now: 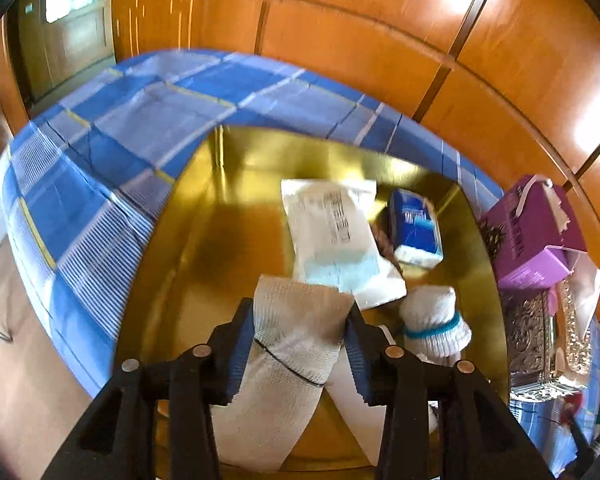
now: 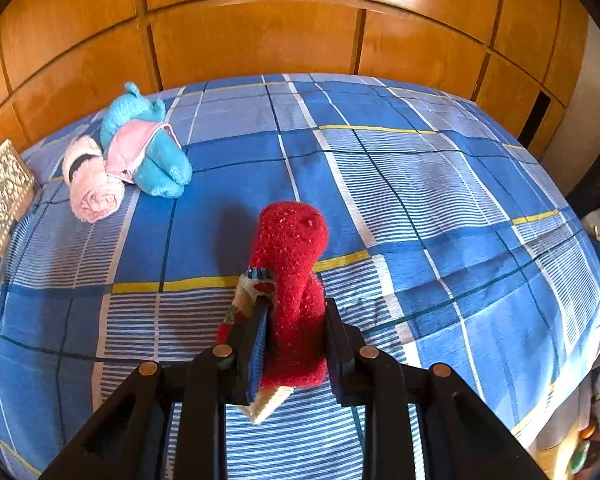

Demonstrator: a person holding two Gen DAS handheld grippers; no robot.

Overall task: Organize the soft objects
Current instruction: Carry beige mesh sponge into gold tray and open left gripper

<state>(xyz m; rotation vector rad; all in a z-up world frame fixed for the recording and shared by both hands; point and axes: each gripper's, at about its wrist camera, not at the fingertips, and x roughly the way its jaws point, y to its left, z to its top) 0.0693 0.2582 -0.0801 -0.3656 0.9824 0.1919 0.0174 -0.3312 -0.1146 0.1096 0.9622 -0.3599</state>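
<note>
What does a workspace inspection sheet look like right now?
Surface: blue plaid bedspread; gold tray on it.
Job's things: white mesh roll between left gripper pads; red sock in right gripper; pink roll, blue plush on bed; white sock roll, white pack, blue pack in tray.
Clutter: purple box, ornate box.
Cables: nothing seen.
Surroundings: wooden panels.

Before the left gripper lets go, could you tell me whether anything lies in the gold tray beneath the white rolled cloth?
The white rolled cloth hangs over the gold tray. A white packet and a rolled white sock lie just ahead, a blue pack beyond; the left is bare.
</note>
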